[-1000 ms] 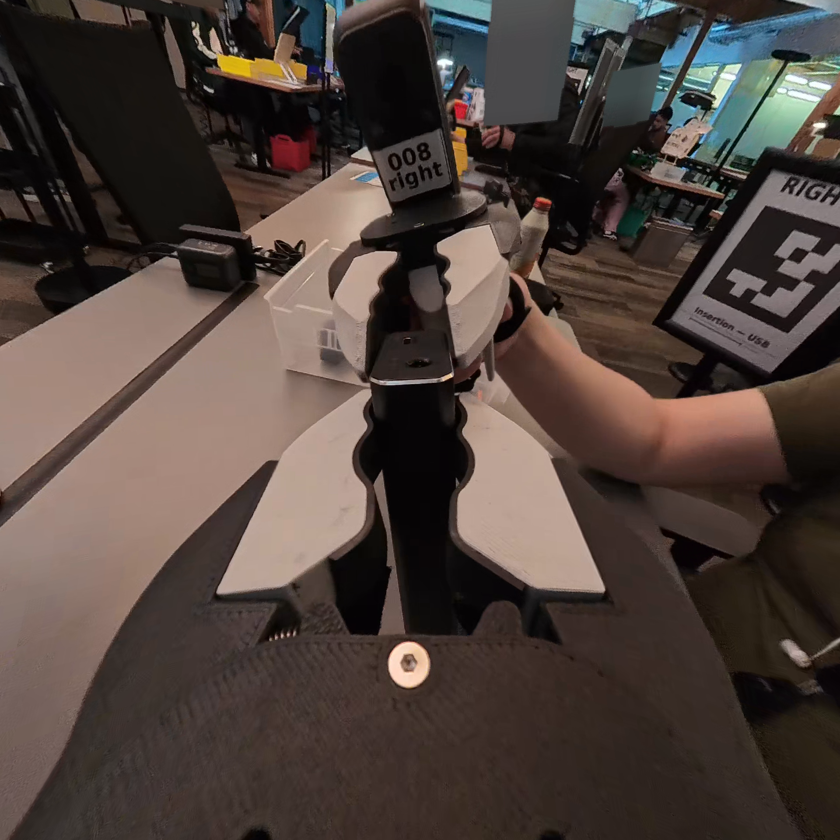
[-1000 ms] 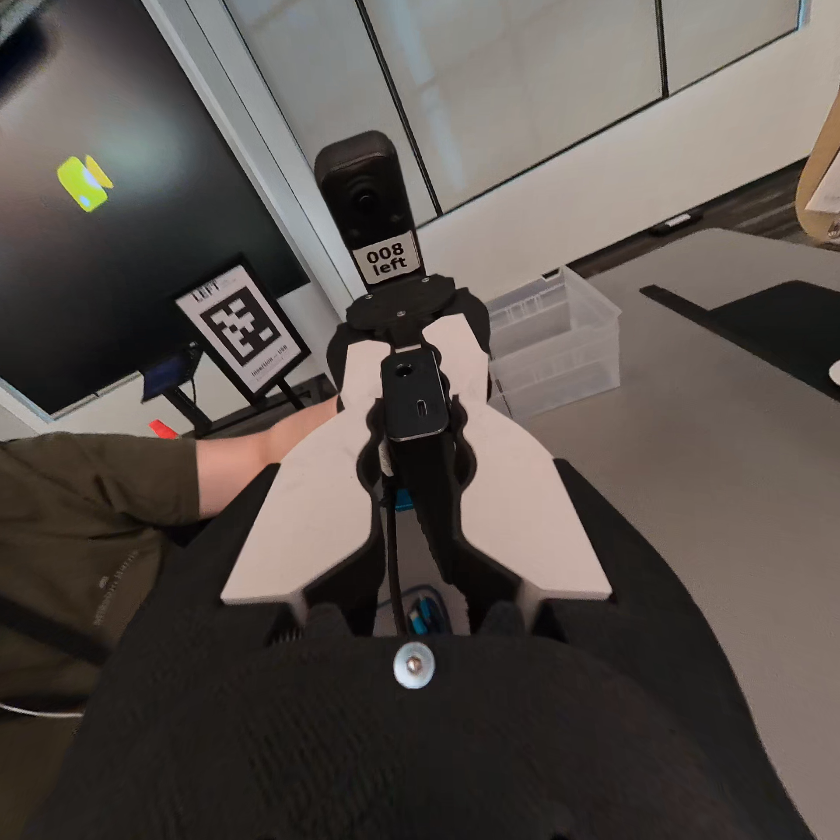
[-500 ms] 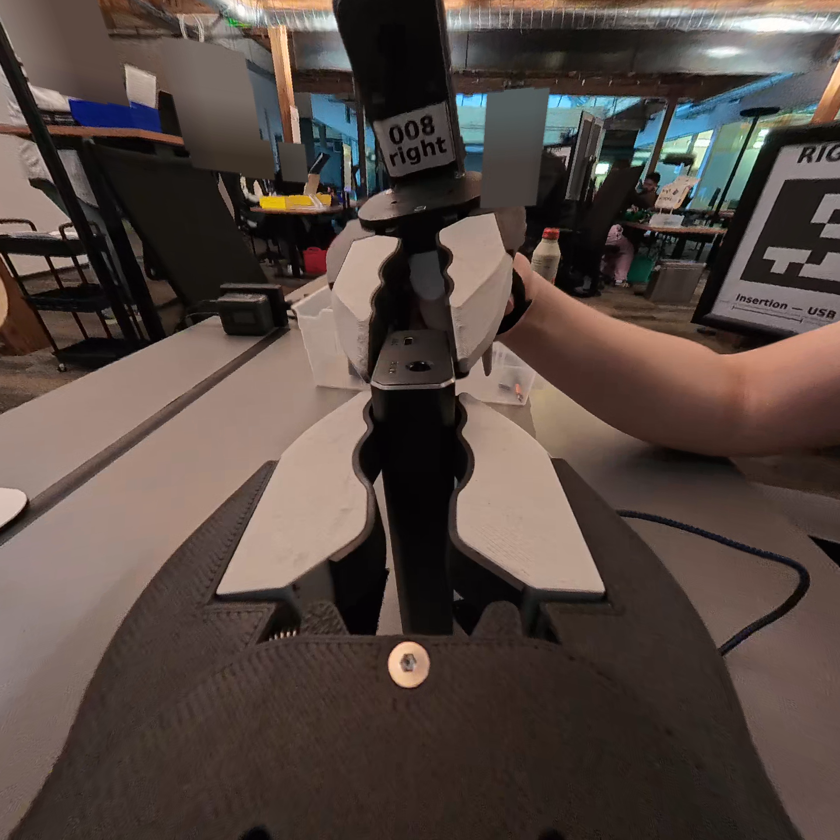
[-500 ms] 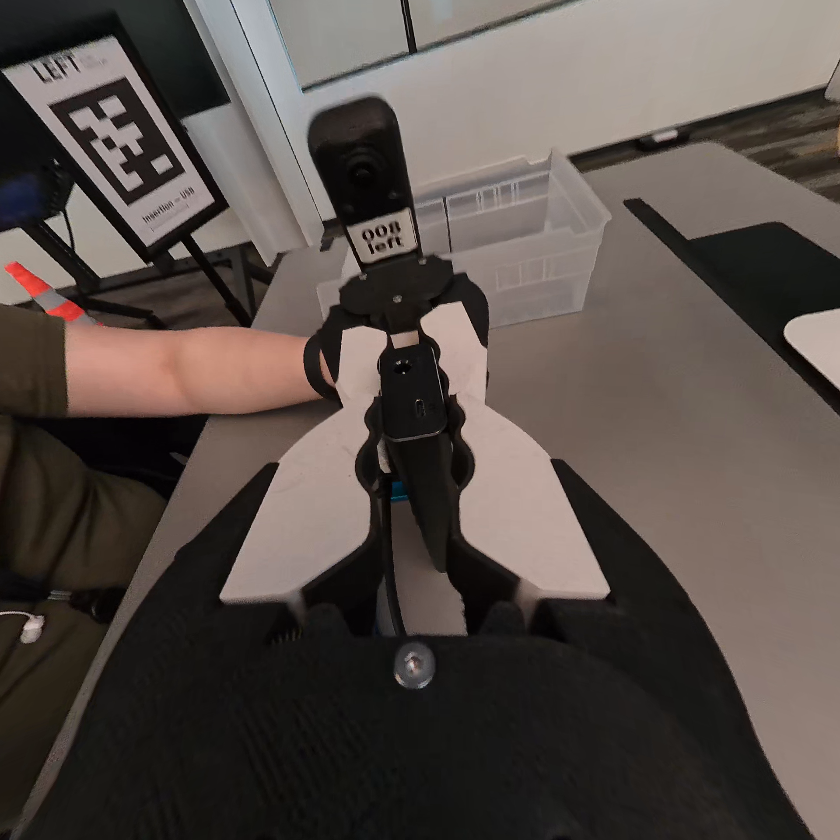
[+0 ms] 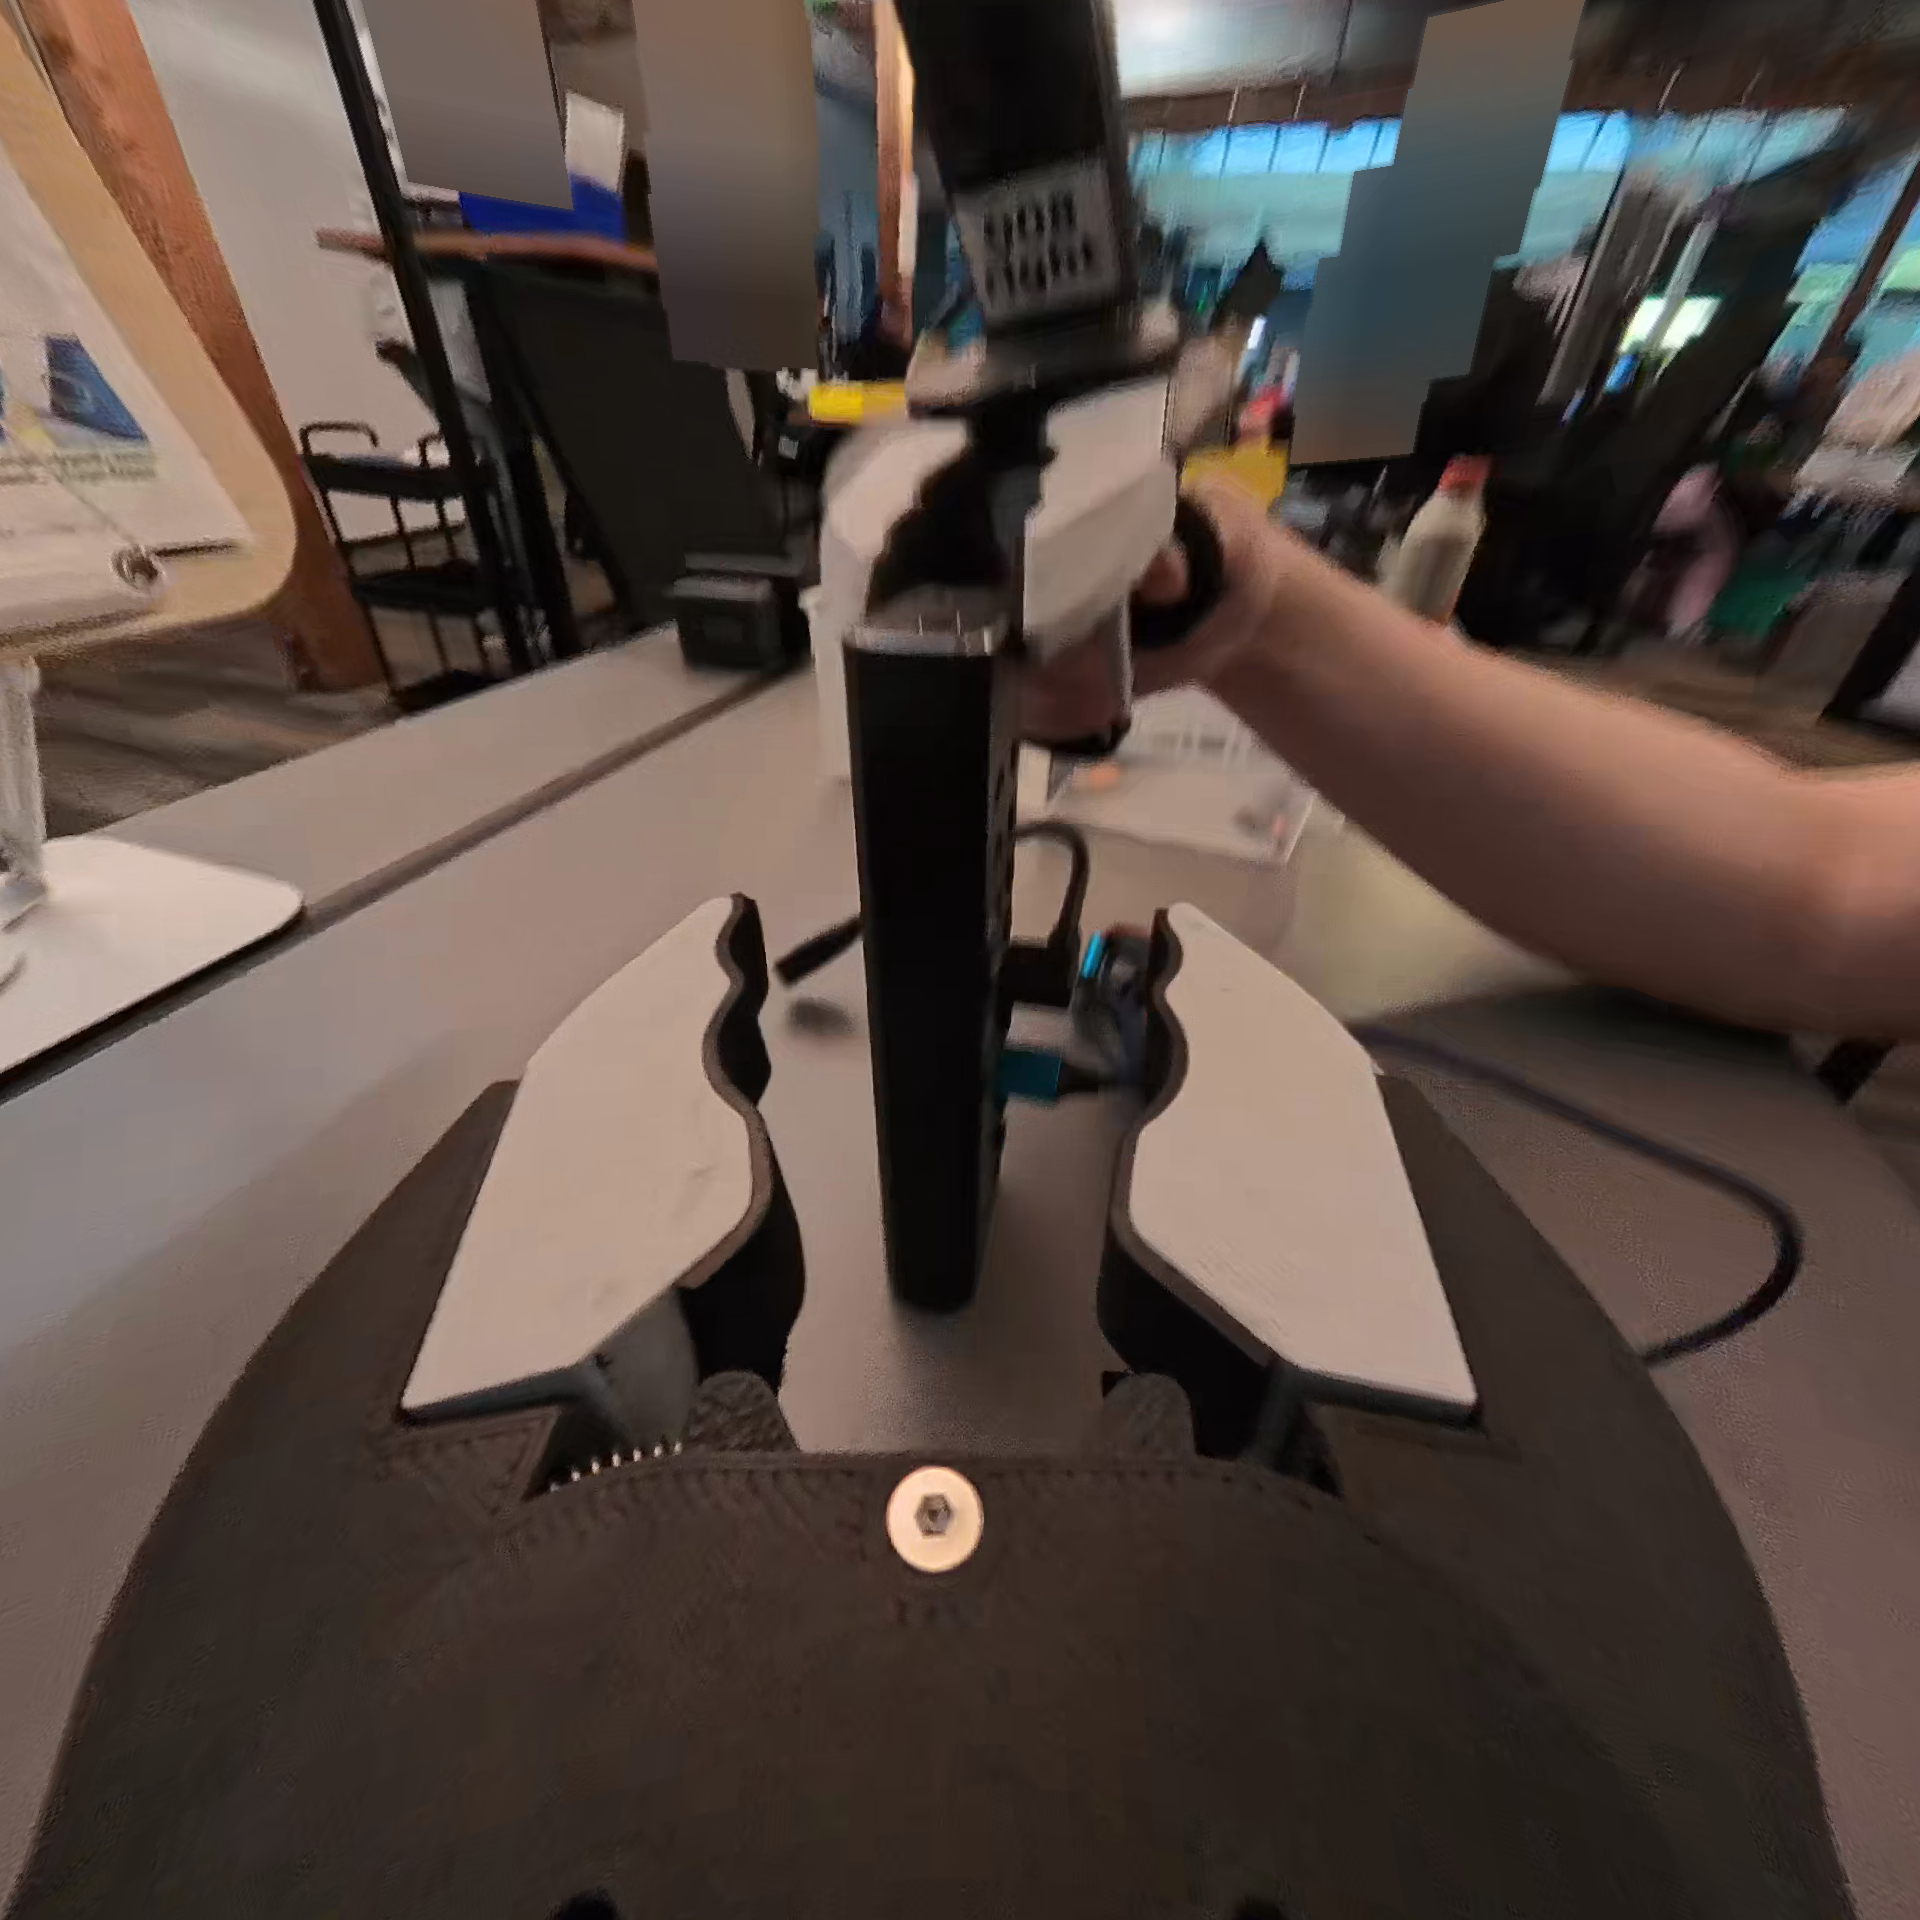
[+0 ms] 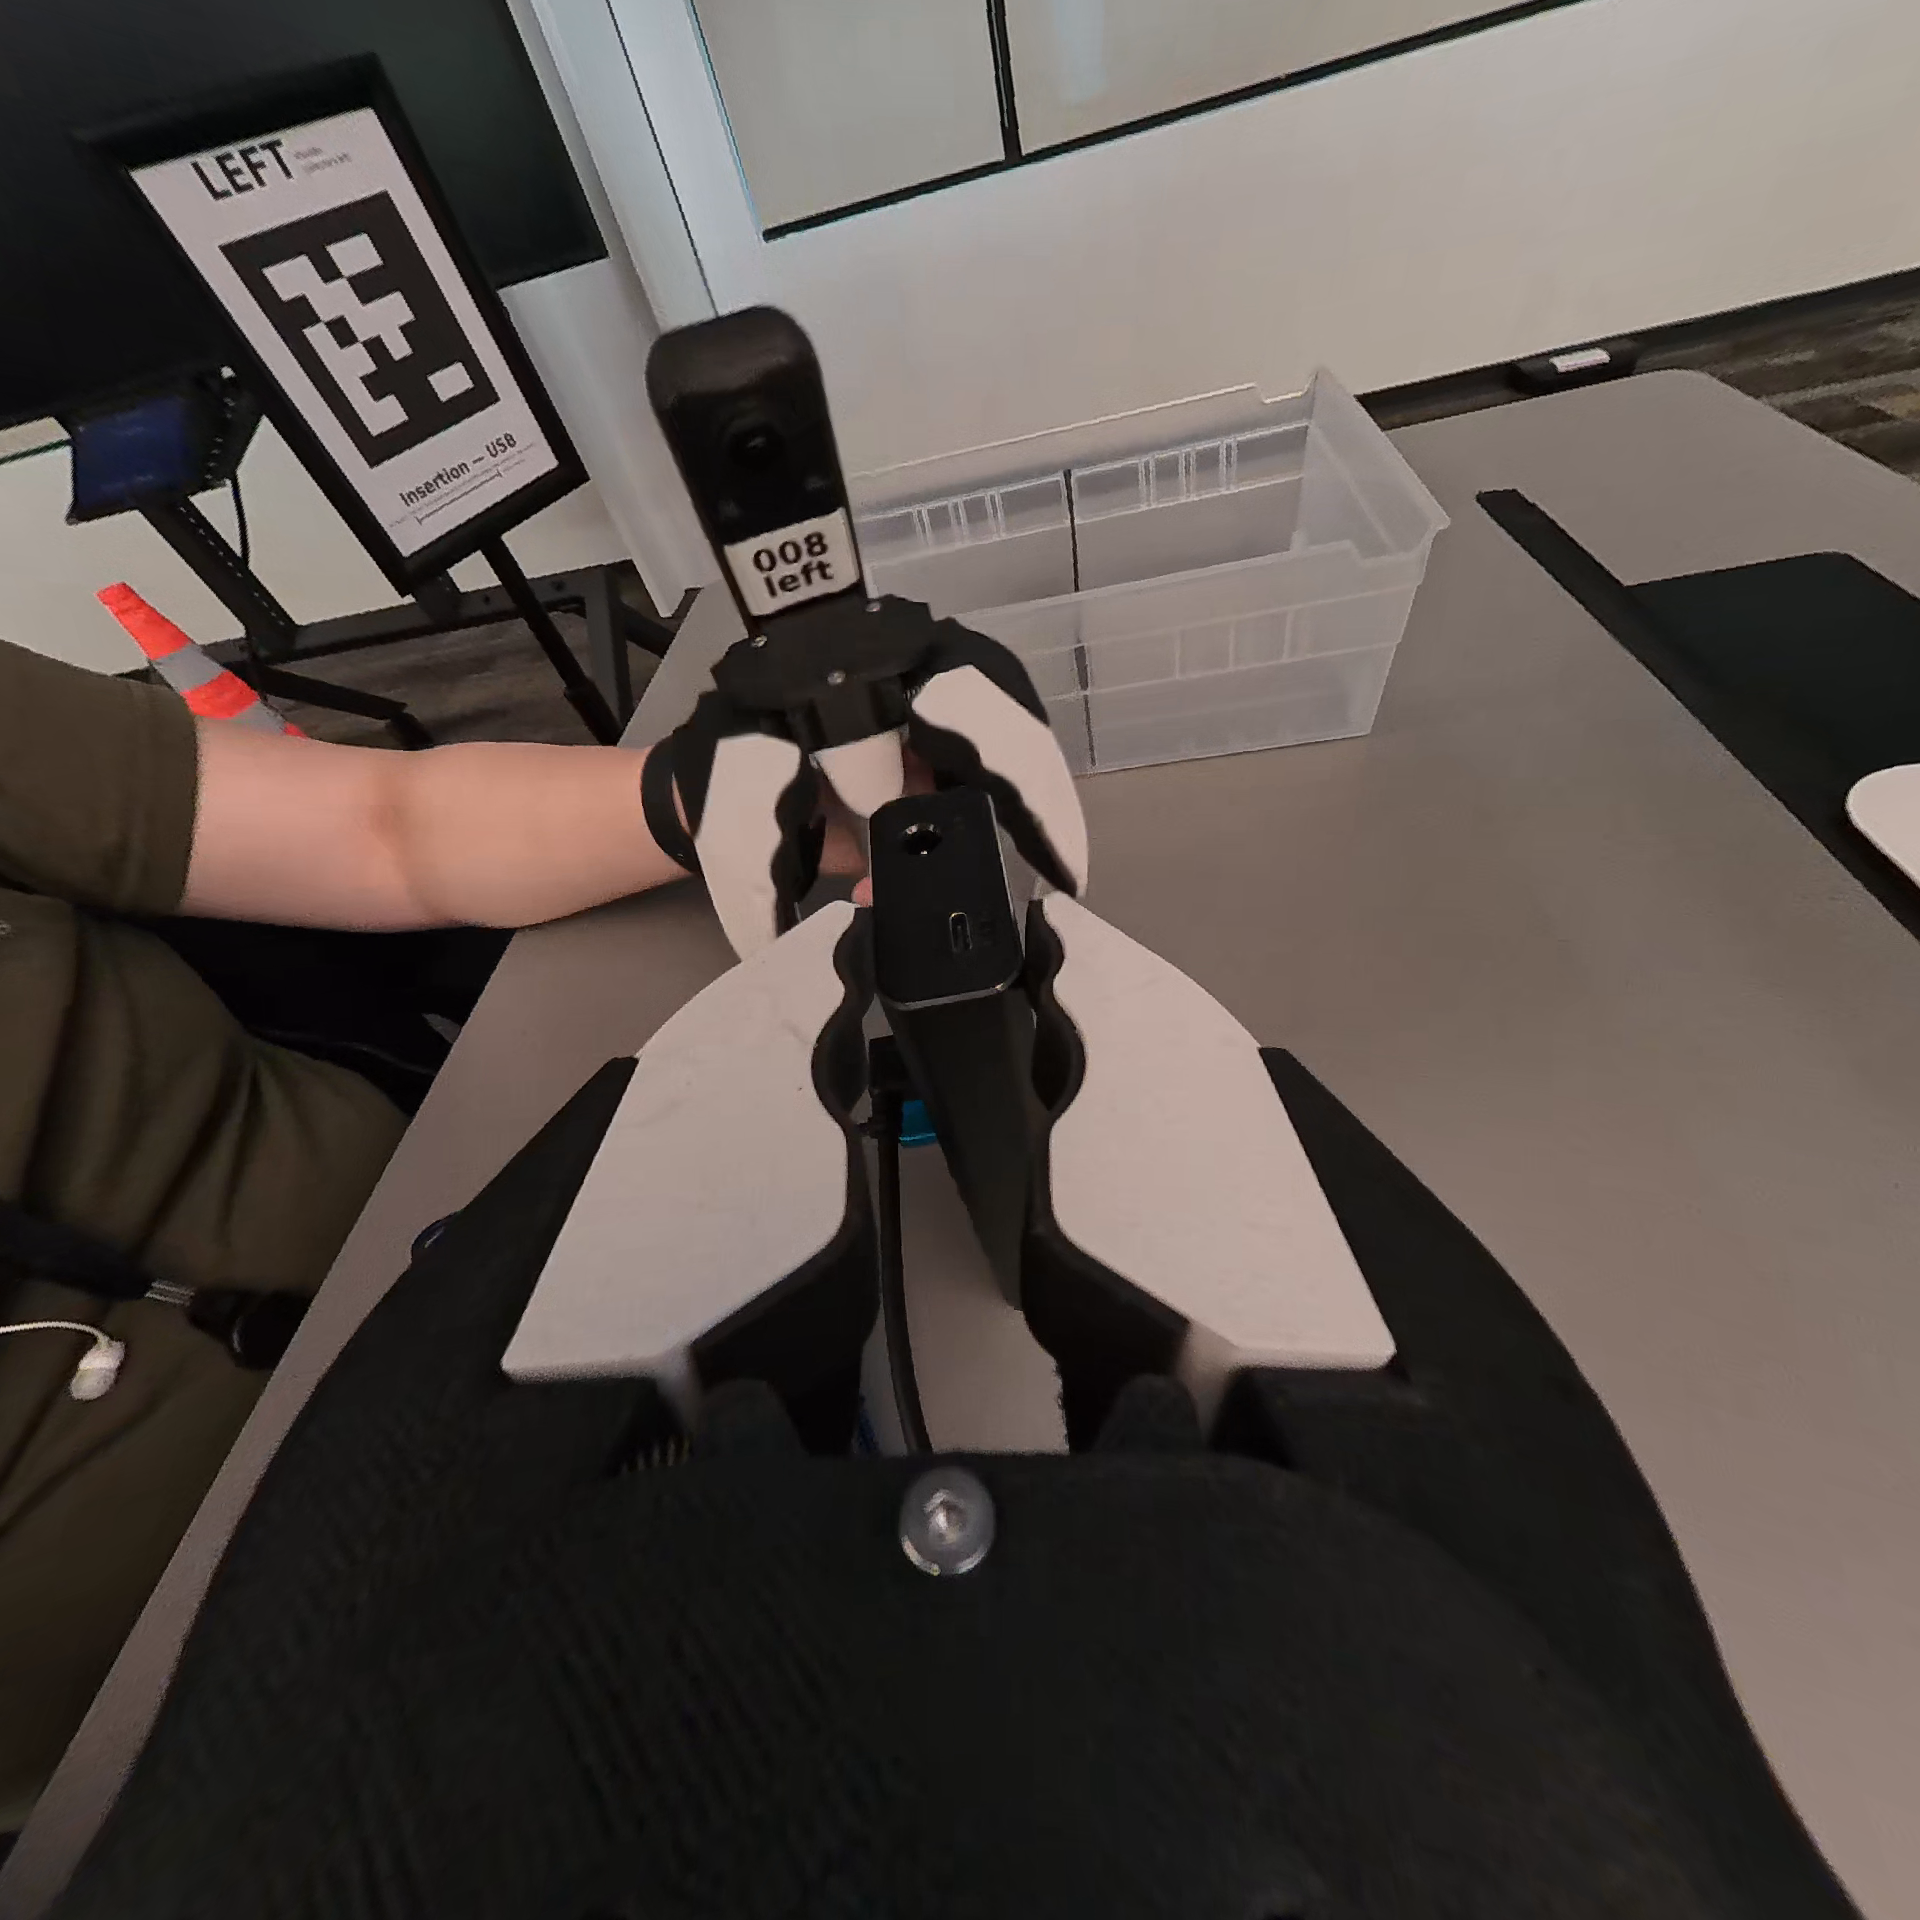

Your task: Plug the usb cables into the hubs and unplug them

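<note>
In the left wrist view the left tongs (image 5: 951, 1039) fill the bottom of the frame with their white fingers (image 5: 613, 1143) spread wide, touching nothing. Between them, free of both, the black hub (image 5: 930, 956) runs up the centre of the frame. Its far end sits in the right tongs (image 5: 987, 540) at upper centre, closed on it. A blue plug (image 5: 1034, 1075) and a dark cable (image 5: 1049, 883) stick out of the hub's right side, and a blue cable (image 5: 1704, 1184) loops over the grey worktop (image 5: 260, 1143) at the right edge.

In the right wrist view the right tongs (image 6: 940, 1003) at lower centre pinch the hub (image 6: 951, 935) on both sides, its end face turned to the camera. A black lead (image 6: 896, 1299) hangs between the fingers, with a bit of blue beside the hub. Just past the hub, at mid-frame, the left tongs (image 6: 894, 790) stand open. Farther back, a clear bin (image 6: 1247, 623) rests on the worktop (image 6: 1455, 987), and a marker sign (image 6: 353, 332) stands on the floor at upper left.
</note>
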Tool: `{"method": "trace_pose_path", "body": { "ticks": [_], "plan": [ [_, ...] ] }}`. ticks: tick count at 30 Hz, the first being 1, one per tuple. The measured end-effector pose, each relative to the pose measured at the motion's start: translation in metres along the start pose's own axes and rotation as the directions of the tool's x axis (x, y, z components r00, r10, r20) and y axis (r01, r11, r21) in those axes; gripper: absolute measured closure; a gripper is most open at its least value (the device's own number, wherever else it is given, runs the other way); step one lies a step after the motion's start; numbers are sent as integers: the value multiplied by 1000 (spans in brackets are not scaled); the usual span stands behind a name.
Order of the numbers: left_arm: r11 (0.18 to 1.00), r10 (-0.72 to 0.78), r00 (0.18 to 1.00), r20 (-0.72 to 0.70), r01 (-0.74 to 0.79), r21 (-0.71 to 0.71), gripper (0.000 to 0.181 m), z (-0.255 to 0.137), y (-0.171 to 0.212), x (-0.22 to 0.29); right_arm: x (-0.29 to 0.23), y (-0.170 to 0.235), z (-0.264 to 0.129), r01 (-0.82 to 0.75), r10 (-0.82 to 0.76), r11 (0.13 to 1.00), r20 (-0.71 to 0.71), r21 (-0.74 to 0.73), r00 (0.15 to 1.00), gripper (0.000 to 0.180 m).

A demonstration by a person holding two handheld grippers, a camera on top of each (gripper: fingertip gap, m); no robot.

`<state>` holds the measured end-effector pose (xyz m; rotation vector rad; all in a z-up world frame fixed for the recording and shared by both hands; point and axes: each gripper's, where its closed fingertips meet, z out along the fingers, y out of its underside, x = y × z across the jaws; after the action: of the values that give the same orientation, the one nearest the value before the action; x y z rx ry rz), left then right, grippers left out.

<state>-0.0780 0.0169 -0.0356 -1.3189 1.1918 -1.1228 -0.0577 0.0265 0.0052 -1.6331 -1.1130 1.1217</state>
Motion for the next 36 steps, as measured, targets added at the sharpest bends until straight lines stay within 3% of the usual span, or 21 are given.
{"method": "trace_pose_path", "body": {
  "ticks": [3, 6, 16, 23, 27, 33, 36],
  "plan": [
    [976, 124, 990, 65, -110, -186, 114, 1, 36, -6, -1, 1, -3, 6, -6, 1000, 19, 16, 1000, 151],
    [950, 151, 988, 25, -138, -280, 124, 11, 56, -2, -1, 2, -9, 2, -3, 999, 37, 36, 999, 151],
    [990, -68, 994, -84, 57, -129, 132, 15, 29, 5, 2, 3, -16, -13, 9, 998, 51, 69, 999, 151],
    [991, -31, 997, -72, 21, -130, 155, 30, 36, -2, 1, 3, -15, -8, 4, 998, 57, 70, 998, 151],
    [991, 7, 998, -69, -17, -136, 154, 40, 37, -1, 1, 2, -14, -18, 12, 997, 70, 81, 997, 151],
    [989, -60, 990, -126, 42, -143, 154, 43, 37, 1, 2, 1, -13, -36, 28, 994, 79, 99, 996, 151],
    [989, -57, 995, -85, 44, -142, 155, 43, 37, -1, 7, -1, -13, -33, 30, 994, 30, 104, 999, 150]
  ]
}}
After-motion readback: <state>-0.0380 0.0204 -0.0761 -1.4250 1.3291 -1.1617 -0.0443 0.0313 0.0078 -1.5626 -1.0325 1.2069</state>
